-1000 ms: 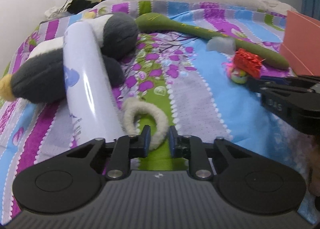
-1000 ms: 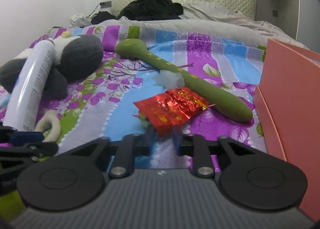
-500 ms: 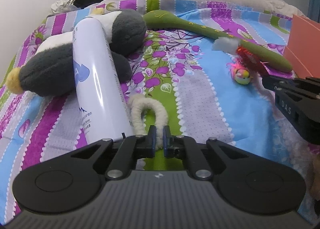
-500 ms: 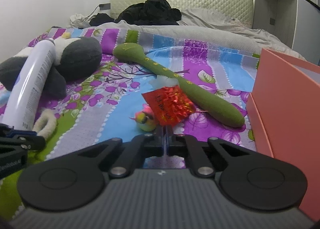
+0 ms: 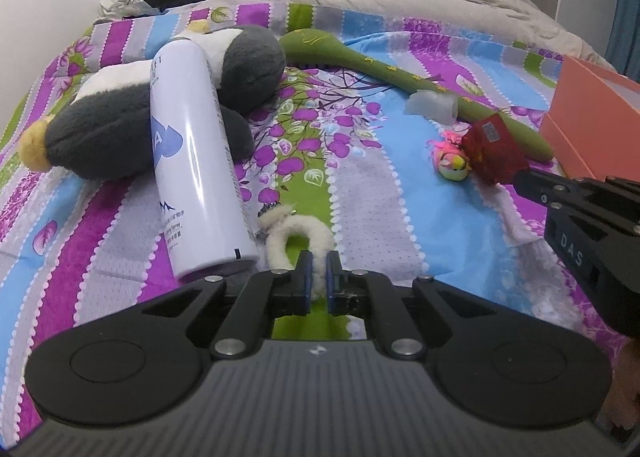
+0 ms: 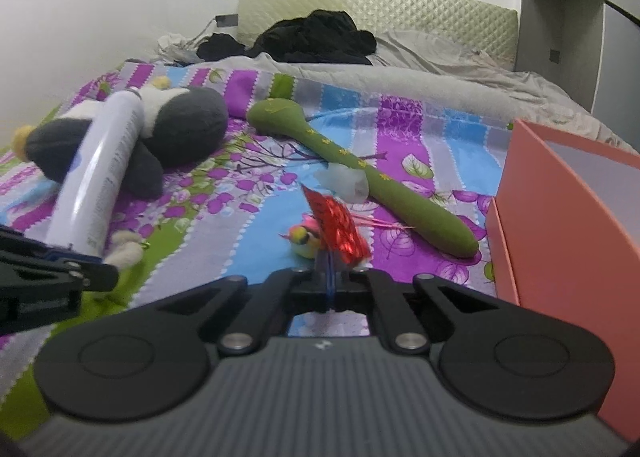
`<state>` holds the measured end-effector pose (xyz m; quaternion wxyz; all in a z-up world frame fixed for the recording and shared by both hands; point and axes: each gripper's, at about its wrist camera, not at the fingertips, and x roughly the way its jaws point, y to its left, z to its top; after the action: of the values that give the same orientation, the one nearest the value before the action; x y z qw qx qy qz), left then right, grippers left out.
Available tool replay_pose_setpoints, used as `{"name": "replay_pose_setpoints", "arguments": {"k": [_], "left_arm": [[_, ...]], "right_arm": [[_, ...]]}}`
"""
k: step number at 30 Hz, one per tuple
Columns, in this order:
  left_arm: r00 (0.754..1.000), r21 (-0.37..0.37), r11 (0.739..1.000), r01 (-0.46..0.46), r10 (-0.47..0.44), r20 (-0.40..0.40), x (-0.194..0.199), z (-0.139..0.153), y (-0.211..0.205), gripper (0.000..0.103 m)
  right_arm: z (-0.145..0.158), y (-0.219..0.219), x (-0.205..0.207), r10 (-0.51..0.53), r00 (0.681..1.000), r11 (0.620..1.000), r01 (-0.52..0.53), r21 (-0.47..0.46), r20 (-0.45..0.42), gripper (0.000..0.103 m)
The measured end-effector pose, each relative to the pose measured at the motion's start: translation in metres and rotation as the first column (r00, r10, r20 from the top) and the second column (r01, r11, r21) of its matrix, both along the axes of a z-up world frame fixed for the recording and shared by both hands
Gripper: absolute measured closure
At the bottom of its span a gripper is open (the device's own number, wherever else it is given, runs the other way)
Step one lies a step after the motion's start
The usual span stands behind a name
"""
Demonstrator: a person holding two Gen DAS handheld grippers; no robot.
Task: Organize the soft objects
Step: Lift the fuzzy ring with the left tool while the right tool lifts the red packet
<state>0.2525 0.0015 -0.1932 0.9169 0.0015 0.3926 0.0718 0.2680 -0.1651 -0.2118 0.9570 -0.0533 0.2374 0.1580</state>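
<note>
Tongs: the left tongs [image 5: 316, 271] pinch the fluffy white loop [image 5: 298, 239] just beside the white bottle [image 5: 192, 161]; the right tongs [image 6: 330, 277] clamp the red foil packet [image 6: 338, 227]. Lift both gently, steering toward the pink box [image 6: 560, 217] at three o'clock, clear of the small bird toy [image 6: 304, 239].

A striped floral bed [image 5: 360, 193] carries a plush penguin [image 5: 132, 129], green stick toy [image 6: 360, 165], orange box [image 6: 560, 217] at its right edge.

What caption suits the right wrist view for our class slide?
Right gripper shut on a red foil packet, above a striped bedspread beside a pink box.
</note>
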Motion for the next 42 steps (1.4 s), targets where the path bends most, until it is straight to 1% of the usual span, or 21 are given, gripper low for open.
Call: {"name": "replay_pose_setpoints", "arguments": {"k": [3,13,17,21,23,28,31,33,34,35,36,37,38,39,40,41,42], "left_arm": [[1.000,-0.011,1.000,0.004,-0.004,0.004,-0.005,0.003,-0.002,0.095],[1.000,-0.095,0.995,0.020,-0.018,0.026,-0.039,0.018,-0.007,0.095],[0.999,-0.119,0.992,0.035,-0.032,0.025,-0.056,0.020,-0.013,0.095],[0.999,-0.148,0.988,0.043,-0.040,0.023,-0.073,0.020,-0.016,0.095],[0.999,-0.173,0.984,0.047,-0.044,0.021,-0.081,0.021,-0.015,0.095],[0.998,-0.190,0.980,0.060,-0.056,0.025,-0.100,0.023,-0.020,0.094],[0.998,-0.208,0.977,0.055,-0.051,0.022,-0.107,0.022,-0.018,0.094],[0.999,-0.230,0.972,0.050,-0.047,0.018,-0.111,0.021,-0.016,0.093],[0.999,-0.235,0.971,0.048,-0.045,0.018,-0.112,0.021,-0.015,0.093],[0.999,-0.237,0.970,0.045,-0.042,0.014,-0.113,0.020,-0.014,0.089],[0.999,-0.238,0.970,0.043,-0.043,0.007,-0.114,0.019,-0.014,0.081],[0.999,-0.238,0.970,0.045,-0.046,0.004,-0.115,0.018,-0.014,0.075],[0.999,-0.237,0.970,0.046,-0.047,0.001,-0.117,0.017,-0.014,0.063],[0.999,-0.234,0.971,0.041,-0.042,0.001,-0.119,0.017,-0.014,0.057],[0.999,-0.231,0.972,0.034,-0.034,0.003,-0.120,0.017,-0.013,0.055],[1.000,-0.228,0.973,0.028,-0.026,0.009,-0.122,0.017,-0.012,0.053],[1.000,-0.228,0.973,0.023,-0.021,0.015,-0.123,0.018,-0.011,0.051]], "right_arm": [[0.004,-0.002,-0.010,0.009,1.000,1.000,-0.009,0.001,0.004,0.100],[0.010,-0.012,-0.052,0.011,1.000,1.000,-0.011,0.007,-0.014,0.100],[0.010,-0.012,-0.070,0.018,1.000,1.000,-0.018,-0.006,-0.019,0.100],[0.011,-0.008,-0.093,0.036,0.999,0.998,-0.036,-0.044,-0.010,0.100],[0.011,-0.008,-0.108,0.048,0.999,0.998,-0.049,-0.048,-0.018,0.100],[0.008,-0.010,-0.140,0.063,0.997,0.996,-0.065,-0.057,-0.046,0.100],[0.006,-0.013,-0.151,0.057,0.997,0.996,-0.061,-0.068,-0.055,0.100],[0.005,-0.017,-0.153,0.061,0.995,0.997,-0.064,-0.043,-0.073,0.097],[0.005,-0.019,-0.152,0.062,0.995,0.998,-0.064,-0.026,-0.084,0.097],[0.004,-0.020,-0.151,0.063,0.993,0.998,-0.064,-0.013,-0.097,0.096],[0.003,-0.021,-0.151,0.066,0.992,0.998,-0.067,-0.008,-0.104,0.096],[0.002,-0.021,-0.152,0.071,0.992,0.997,-0.072,-0.006,-0.107,0.094],[0.001,-0.021,-0.152,0.070,0.992,0.998,-0.070,-0.004,-0.108,0.089],[0.001,-0.021,-0.151,0.072,0.991,0.997,-0.072,0.002,-0.111,0.081],[0.000,-0.021,-0.151,0.076,0.991,0.997,-0.075,0.010,-0.113,0.062],[-0.001,-0.021,-0.151,0.083,0.990,0.996,-0.081,0.023,-0.112,0.050],[-0.001,-0.021,-0.151,0.091,0.990,0.996,-0.088,0.035,-0.110,0.049]]}}
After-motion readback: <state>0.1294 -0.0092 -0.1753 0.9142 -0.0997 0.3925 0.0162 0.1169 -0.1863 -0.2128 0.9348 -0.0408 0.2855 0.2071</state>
